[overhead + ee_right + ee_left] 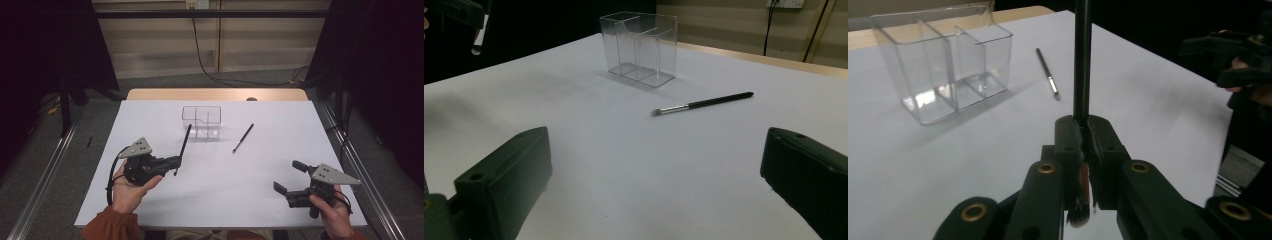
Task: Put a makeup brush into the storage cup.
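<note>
My left gripper (176,163) (1083,131) is shut on a long black makeup brush (183,143) (1081,60). The brush stands up above the table, bristles down by the jaws and handle rising toward a clear plastic organiser (201,121) (943,67) (639,47) with several compartments. A second brush (243,137) (1047,73) (704,103) lies flat on the white table (220,185) to the organiser's right. Near the front right corner, my right gripper (290,176) (654,175) is open, with nothing between its jaws.
A wooden strip (217,94) runs along the table's far edge. Metal rails (45,170) flank both sides of the table. Black cables (210,70) trail over the floor behind it.
</note>
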Demonstrator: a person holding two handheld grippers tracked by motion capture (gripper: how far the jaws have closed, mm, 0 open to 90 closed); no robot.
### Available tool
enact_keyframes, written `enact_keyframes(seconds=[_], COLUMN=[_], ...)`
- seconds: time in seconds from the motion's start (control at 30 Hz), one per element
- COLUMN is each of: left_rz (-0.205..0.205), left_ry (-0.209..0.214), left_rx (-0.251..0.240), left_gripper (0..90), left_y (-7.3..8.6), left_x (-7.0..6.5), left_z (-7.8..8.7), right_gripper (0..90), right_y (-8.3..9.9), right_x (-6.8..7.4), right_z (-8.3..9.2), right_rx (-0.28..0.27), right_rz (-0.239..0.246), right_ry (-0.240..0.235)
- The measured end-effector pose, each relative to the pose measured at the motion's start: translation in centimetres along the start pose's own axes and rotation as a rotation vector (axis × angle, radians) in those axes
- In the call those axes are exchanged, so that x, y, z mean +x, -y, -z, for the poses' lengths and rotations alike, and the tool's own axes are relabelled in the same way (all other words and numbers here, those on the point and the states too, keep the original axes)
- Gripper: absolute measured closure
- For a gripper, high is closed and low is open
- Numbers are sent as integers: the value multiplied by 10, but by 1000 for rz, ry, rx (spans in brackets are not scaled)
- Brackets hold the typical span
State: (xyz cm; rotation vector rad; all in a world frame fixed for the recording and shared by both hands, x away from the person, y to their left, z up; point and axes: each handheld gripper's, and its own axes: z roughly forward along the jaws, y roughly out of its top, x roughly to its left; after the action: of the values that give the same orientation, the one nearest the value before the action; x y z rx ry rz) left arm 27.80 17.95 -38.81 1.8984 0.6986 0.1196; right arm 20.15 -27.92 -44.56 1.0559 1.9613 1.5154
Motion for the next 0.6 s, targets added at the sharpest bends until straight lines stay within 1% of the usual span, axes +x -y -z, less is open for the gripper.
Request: enact_keyframes(seconds=[0.07,0.1,0.2,0.33,0.4,0.43,0.6], left_rz=[-11,-15,-28,-20,-13,-11,-35], left_ry=[11,21,35,35,25,26,65], left_rx=[10,11,19,27,44,46,71], left_gripper=[843,843,843,842,842,842,842], left_y=[-1,-1,-1,-2,-4,-5,-6], left_x=[-4,-5,-8,-8,-8,-9,-17], left_z=[-3,-4,-8,-10,-10,-10,-16], right_gripper=[0,0,0,0,0,0,0], right_y=[0,0,0,0,0,0,0], right_x=[0,0,0,0,0,0,1], right_z=[0,0,1,0,0,0,-2], right_rx=[0,1,0,-2,-2,0,1], right_rz=[1,3,4,5,4,2,5], right_ry=[0,-2,-3,-6,-7,-8,-15])
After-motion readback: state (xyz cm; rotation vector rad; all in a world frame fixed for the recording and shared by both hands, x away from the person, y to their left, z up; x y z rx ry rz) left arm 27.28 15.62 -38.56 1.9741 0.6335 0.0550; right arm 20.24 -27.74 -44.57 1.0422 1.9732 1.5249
